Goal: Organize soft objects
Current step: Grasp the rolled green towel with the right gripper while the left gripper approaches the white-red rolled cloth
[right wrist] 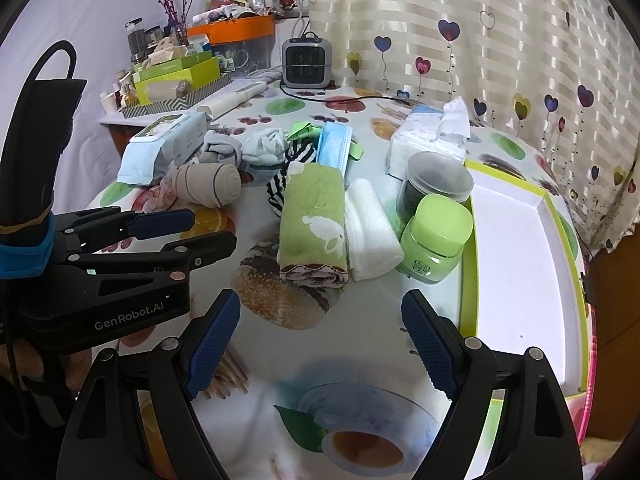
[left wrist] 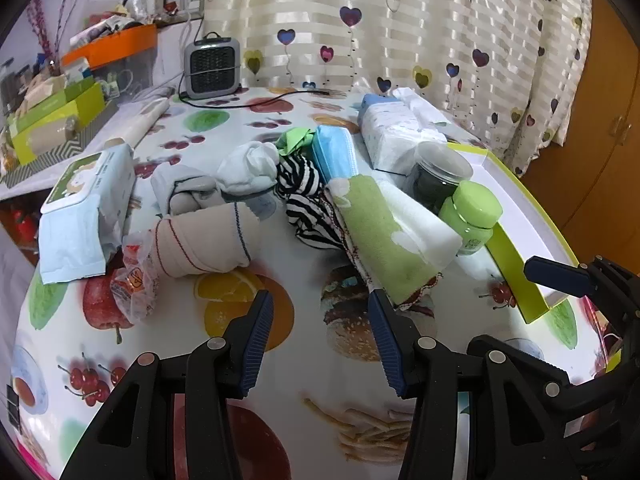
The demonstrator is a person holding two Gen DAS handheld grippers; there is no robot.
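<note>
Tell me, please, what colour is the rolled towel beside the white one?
Green with a white motif, seen best in the right wrist view.

Light: bright, even, soft daylight glowing through the striped curtain [left wrist: 420, 40] at upper right.
Shadows: faint, short.
Glare: mild sheen on the counter [left wrist: 312, 360].
Distortion: strong fisheye bowing; black corners.
Focus: mostly sharp; edges slightly soft.

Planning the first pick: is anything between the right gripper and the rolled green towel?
Nothing visible: only bare tablecloth lies between the open right gripper and the rolled green towel.
</note>
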